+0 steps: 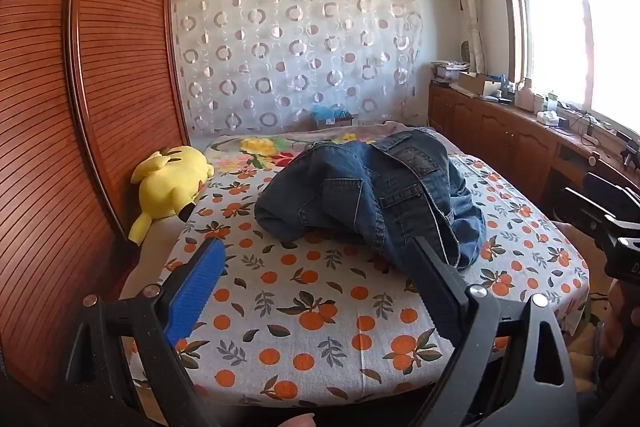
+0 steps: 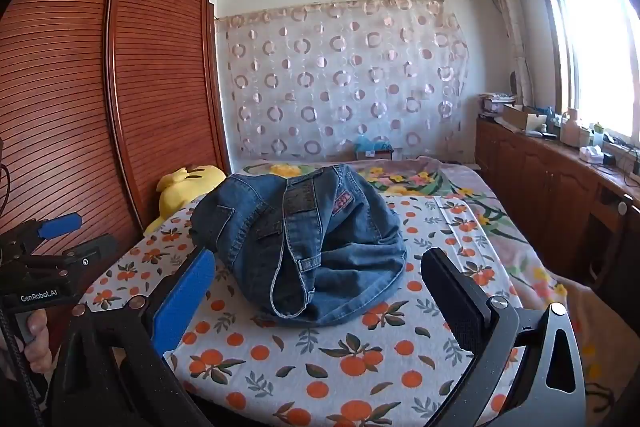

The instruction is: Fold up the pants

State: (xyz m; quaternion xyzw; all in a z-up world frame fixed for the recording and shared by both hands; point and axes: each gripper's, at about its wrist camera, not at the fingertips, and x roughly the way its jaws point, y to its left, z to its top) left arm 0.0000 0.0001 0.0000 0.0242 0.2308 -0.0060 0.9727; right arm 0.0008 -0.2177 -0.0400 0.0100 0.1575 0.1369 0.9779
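Observation:
A crumpled pair of blue denim pants (image 1: 372, 195) lies in a heap on the bed's orange-print sheet (image 1: 304, 311); back pockets and waistband face up. The same pants (image 2: 308, 247) fill the middle of the right wrist view. My left gripper (image 1: 316, 251) hovers over the near part of the bed, open, its right finger just short of the heap's near edge. Open as well, my right gripper (image 2: 320, 267) frames the near edge of the heap with nothing between its pads. Each gripper shows at the edge of the other's view.
A yellow plush toy (image 1: 172, 183) lies at the bed's left edge beside a tall wooden wardrobe (image 1: 60, 107). A low wooden cabinet (image 1: 520, 135) with clutter runs under the window on the right. A floral blanket (image 2: 460, 183) covers the far end of the bed.

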